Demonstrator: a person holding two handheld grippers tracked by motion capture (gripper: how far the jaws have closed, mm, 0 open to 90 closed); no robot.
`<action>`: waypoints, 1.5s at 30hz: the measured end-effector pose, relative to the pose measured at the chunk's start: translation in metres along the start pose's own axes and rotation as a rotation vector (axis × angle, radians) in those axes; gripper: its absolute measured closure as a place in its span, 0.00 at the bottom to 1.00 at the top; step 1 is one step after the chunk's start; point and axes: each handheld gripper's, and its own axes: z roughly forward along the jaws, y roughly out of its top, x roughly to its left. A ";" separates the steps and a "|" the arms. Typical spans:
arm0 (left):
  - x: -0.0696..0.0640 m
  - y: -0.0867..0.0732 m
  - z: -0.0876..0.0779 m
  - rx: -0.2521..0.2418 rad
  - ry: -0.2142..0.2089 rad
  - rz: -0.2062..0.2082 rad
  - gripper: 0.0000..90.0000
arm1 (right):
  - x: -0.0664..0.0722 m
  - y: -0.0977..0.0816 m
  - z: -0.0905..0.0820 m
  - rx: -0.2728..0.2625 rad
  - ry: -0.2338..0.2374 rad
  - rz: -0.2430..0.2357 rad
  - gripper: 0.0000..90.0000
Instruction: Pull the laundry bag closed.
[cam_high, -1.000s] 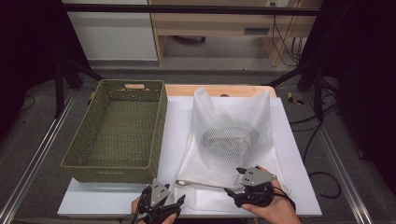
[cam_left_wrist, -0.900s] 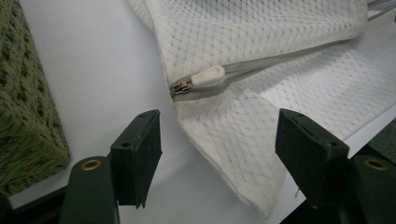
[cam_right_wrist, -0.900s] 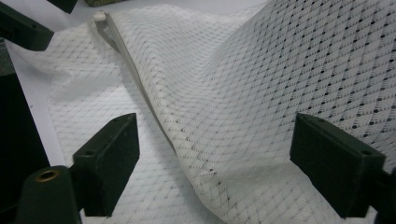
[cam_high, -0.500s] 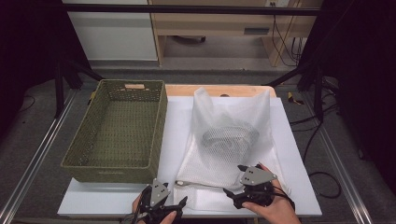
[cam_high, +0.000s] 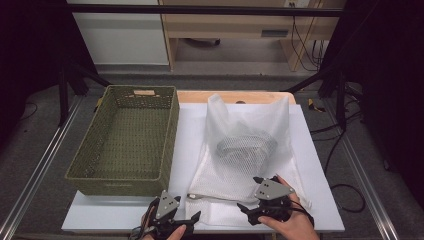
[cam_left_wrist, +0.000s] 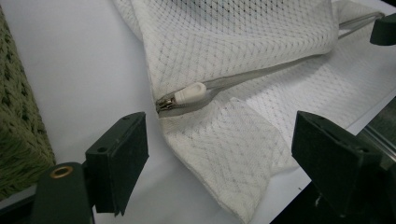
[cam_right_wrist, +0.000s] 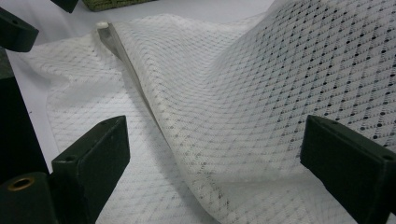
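Left gripper (cam_high: 192, 218) stands open before the mesh bag's (cam_high: 235, 165) zip pull (cam_left_wrist: 189, 93), touching nothing. Right gripper (cam_high: 248, 206), just opening wider, holds nothing.

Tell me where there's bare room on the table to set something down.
Free: the white strip between basket and mesh bag, and the table's right margin beside the bag. The basket is empty too. Crowded: the near edge, with both grippers at the bag's zipper.
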 end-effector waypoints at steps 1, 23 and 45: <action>0.002 0.000 0.000 0.000 -0.009 -0.015 0.21 | 0.000 0.000 0.000 0.001 -0.002 0.002 0.10; 0.020 0.001 0.008 0.056 -0.017 -0.047 0.48 | 0.001 -0.002 0.004 0.031 -0.008 -0.012 0.11; 0.023 -0.001 0.021 0.083 -0.027 -0.066 0.48 | 0.002 -0.002 0.006 0.036 -0.002 -0.021 0.11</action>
